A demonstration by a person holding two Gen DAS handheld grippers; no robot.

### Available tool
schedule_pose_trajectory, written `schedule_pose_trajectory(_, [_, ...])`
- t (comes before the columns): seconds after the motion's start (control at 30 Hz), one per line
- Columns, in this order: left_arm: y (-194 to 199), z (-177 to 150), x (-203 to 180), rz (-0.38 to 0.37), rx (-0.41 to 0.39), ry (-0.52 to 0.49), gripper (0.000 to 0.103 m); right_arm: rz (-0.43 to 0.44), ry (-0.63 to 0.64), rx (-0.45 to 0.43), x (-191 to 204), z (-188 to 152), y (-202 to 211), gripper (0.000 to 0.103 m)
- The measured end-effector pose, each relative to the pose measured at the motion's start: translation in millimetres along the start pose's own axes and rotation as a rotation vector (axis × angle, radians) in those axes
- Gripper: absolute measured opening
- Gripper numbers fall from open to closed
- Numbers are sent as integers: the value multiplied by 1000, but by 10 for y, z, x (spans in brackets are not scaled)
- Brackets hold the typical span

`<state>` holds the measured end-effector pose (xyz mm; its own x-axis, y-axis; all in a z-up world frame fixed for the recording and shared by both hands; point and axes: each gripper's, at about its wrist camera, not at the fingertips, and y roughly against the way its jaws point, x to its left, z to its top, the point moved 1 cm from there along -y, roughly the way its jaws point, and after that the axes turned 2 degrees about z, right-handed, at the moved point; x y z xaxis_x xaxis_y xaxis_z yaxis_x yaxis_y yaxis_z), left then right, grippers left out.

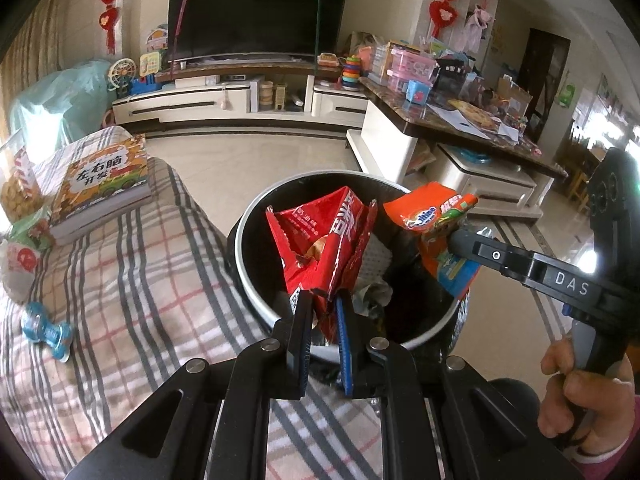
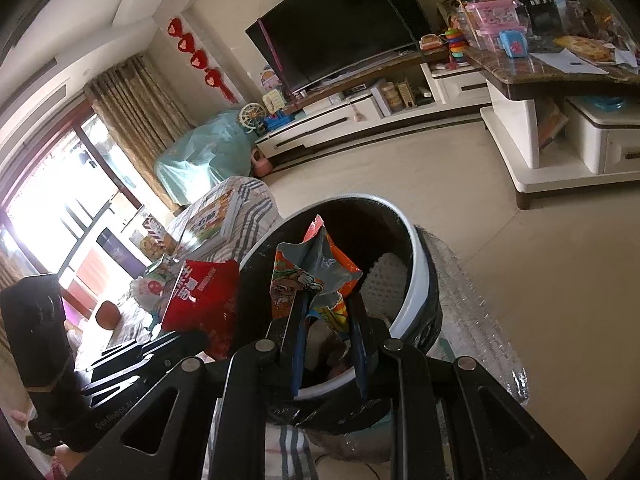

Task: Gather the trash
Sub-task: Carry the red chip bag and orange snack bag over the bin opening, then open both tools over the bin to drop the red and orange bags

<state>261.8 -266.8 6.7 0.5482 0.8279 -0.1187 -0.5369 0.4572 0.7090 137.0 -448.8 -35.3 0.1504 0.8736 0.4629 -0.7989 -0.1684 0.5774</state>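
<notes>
We see two grippers, each clamped on a snack wrapper over a round bin.

Left wrist view: the left gripper (image 1: 324,304) sits at lower centre, its jaws pressed together on the bottom edge of a red bag (image 1: 324,248). The torn bag stands upright above the bin (image 1: 248,220), which has a pale rim and a dark liner. Crumpled trash lies inside the bin, too dim to identify. The right gripper (image 1: 460,240) enters from the right edge and pinches an orange bag (image 1: 432,216) over the bin's right rim. A hand (image 1: 580,392) grips its handle at lower right.

Right wrist view: the right gripper (image 2: 328,300) at lower centre clamps the orange bag (image 2: 316,272), whose silver inside faces the camera, above the bin (image 2: 416,276). The red bag (image 2: 204,300) shows at left, just beside the bin's rim.

Surroundings, left wrist view: the bin stands beside a sofa with a checked cover (image 1: 140,280) at lower left. On the cover lie a book (image 1: 104,184) and a blue toy (image 1: 44,332), well apart. A TV (image 1: 256,12) fills the upper centre. A cluttered desk (image 1: 440,120) occupies the upper right.
</notes>
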Motion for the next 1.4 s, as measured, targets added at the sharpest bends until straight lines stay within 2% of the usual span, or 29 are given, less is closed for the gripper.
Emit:
schedule_pose_trajectory(0.6, [-389,241,5,2,47,12,11,-43,39,44,-3,160,-251,20])
schedule_pose_trajectory(1.13, [-527,306,3,-21,65,31,12,-72,59,69,-36,212,-377,23])
schedule_pose_trajectory(1.3, [-518,317,3,-25,55,34,25,-83,63,73,-8,204,-398,27])
schedule_pose_trajectory(1.33, [-511,312,1,-21,56,33,34,-82,59,72,-9,203,-395,34])
schedule_pose_trajectory(1.4, [-468,298,1,-7,46,29,41,-75,49,67,-15,207,-380,44])
